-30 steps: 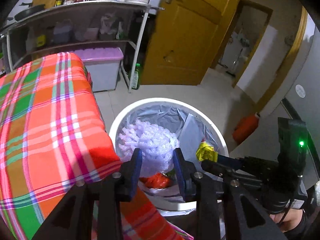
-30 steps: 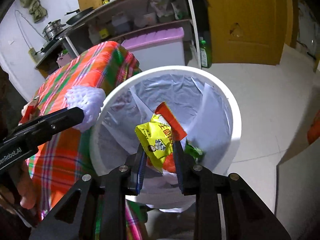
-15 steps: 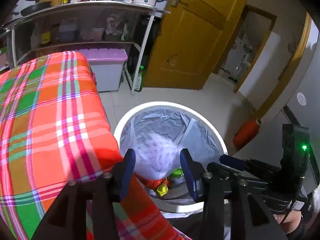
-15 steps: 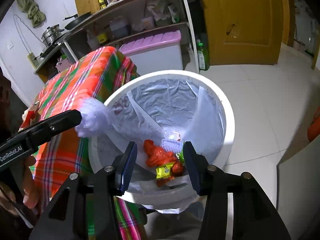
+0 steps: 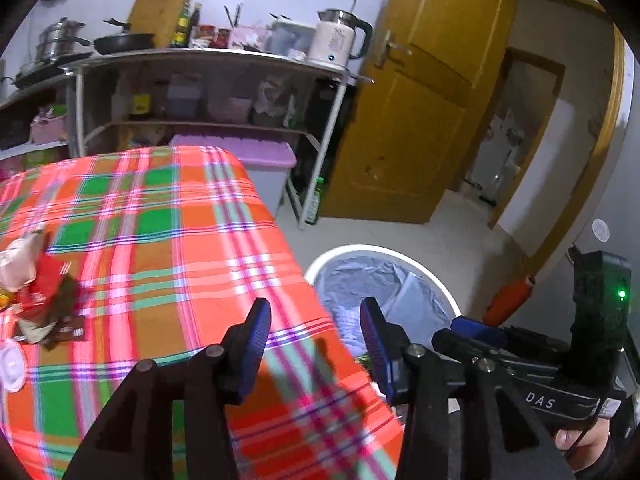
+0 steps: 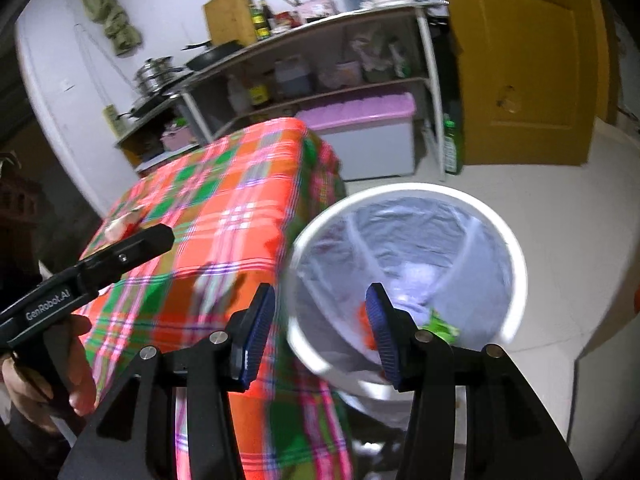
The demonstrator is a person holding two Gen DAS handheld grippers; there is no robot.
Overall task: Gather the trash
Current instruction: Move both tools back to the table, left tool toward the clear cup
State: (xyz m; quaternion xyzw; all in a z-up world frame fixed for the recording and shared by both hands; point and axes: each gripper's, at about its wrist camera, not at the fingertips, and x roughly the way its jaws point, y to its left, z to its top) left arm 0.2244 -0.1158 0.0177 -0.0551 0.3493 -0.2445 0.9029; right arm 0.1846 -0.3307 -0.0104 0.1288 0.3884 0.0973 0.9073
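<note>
the left gripper (image 5: pixel 316 344) stands with its jaws about half spread and nothing between the blue pads; they have just been opening. below and between its fingers lies the near corner of the plaid tablecloth (image 5: pixel 160 248), whose right-hand edge runs up and away just inside the right finger. beyond that finger, close beside the cloth edge, sits the white trash bin (image 5: pixel 420 264) with its grey liner; pale crumpled trash shows low inside it. far off to the left of the left finger, near the cloth's other side, a small heap of wrappers (image 5: pixel 36 292) and a white lid (image 5: pixel 12 364) lie on the table. the stretch of cloth between fingers and heap is bare.

the right gripper (image 6: pixel 320 332) is likewise about half spread and empty, its jaws having just been opening. the bin's rim (image 6: pixel 516 264) curves behind and past its right finger, the near wall falling between the two fingers; red and green trash (image 6: pixel 440 326) lies in the bottom, just beyond the right fingertip. the draped corner of the cloth hangs under the left finger, touching or nearly touching the bin's side; which, i cannot tell. to the right of the bin the pale floor (image 6: pixel 560 184) is open up to the yellow door (image 6: pixel 532 60). the other gripper reaches over the cloth, well left of the fingers.
</note>
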